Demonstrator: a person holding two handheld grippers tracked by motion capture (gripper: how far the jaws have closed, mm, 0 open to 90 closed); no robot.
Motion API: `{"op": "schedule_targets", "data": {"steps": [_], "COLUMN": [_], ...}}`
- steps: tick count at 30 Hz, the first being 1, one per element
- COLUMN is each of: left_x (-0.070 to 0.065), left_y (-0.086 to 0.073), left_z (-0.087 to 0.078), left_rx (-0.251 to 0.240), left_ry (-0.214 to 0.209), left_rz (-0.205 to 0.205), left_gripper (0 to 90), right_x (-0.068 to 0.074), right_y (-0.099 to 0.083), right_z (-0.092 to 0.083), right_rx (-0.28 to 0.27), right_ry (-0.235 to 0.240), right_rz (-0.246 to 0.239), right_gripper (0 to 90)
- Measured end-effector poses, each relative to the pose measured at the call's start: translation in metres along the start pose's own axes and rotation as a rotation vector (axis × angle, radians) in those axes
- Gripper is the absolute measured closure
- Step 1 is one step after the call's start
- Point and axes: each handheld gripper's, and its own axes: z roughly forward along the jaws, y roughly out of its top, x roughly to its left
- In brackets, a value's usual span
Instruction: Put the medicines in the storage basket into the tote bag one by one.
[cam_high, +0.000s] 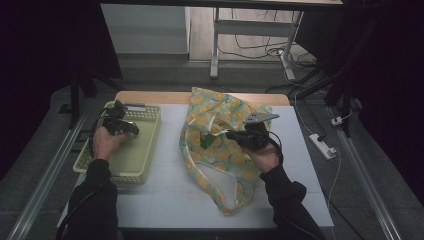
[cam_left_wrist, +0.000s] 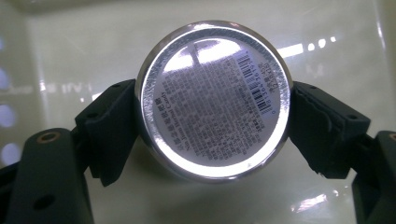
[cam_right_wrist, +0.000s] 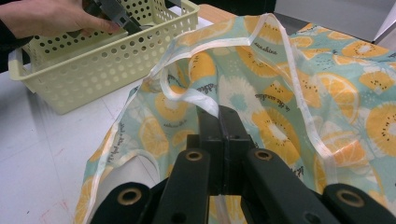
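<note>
Barcode label on round tin (cam_left_wrist: 212, 98)

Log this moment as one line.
left tool: jaws around round tin inside basket | right tool: shut on bag edge, holding it

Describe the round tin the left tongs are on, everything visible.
The tin is a flat, round, shiny metal disc with a bright silver rim. The face toward the camera carries a label of dense small print and barcodes. It sits edge-on between the left tongs, whose black pads meet its rim on either side, inside the pale yellow basket.
</note>
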Motion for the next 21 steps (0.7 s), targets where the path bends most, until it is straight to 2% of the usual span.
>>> {"op": "schedule_targets", "data": {"steps": [4,10,21], "left_x": [-0.001,-0.002,-0.016], "left_y": [-0.001,-0.004,-0.013], "left_z": [-0.005,-0.014,-0.038], "left_rx": [-0.015,-0.049,-0.164], "left_ry": [0.004,-0.025,-0.091], "left_rz": [-0.005,-0.008,0.047], "left_gripper": [21.1,21.2,21.2], "right_x": [0.000,0.000,0.000], "right_y": [0.000,0.001,0.001], "right_z": [-0.001,-0.001,-0.001], "right_rx": [-0.002,-0.003,-0.005], "right_ry": [-0.001,-0.002,-0.004], "right_rz": [0.000,-0.002,-0.002], "right_gripper": [89.8,89.8,89.8]}}
